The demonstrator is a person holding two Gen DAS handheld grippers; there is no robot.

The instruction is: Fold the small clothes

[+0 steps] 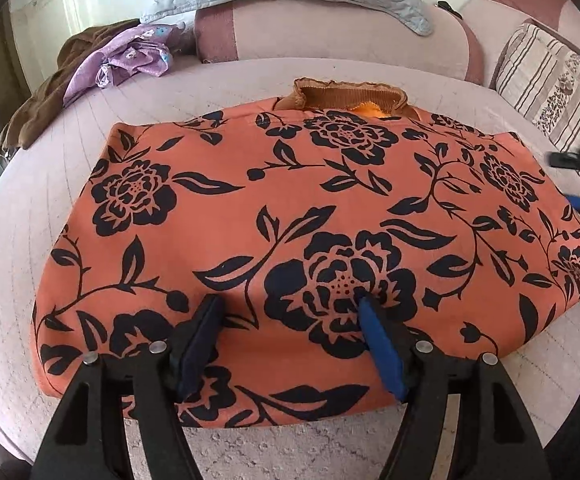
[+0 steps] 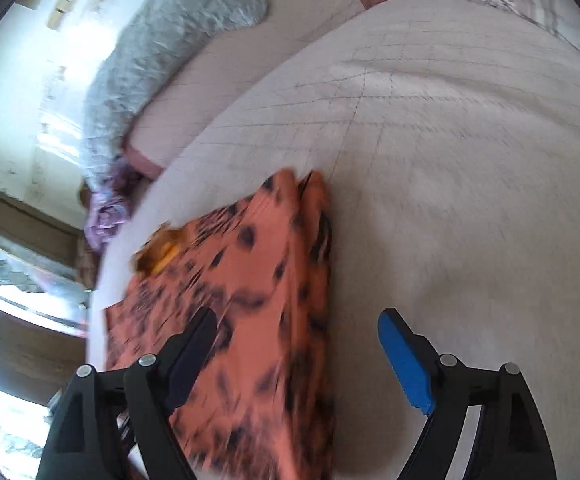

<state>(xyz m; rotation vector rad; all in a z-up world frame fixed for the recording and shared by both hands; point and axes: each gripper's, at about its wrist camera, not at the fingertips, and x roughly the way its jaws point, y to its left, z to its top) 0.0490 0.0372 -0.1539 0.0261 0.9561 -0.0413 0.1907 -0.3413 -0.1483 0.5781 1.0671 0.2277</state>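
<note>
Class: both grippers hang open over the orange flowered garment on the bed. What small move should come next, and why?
Probably lower the left gripper and close it on the near hem. The garment lies flat with its collar at the far end, and the open jaws hold nothing. The right gripper straddles the side edge, also open, ready to pinch its side likewise.

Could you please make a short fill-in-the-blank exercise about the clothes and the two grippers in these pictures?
1. The orange garment is printed with black ____.
2. The jaws of the left gripper stand ____ above the garment.
3. The purple cloth lies on top of a ____ garment.
4. In the right wrist view, the blue finger of the right gripper is over the bare ____, beside the garment.

Missing words: flowers; open; brown; bed cover
</note>
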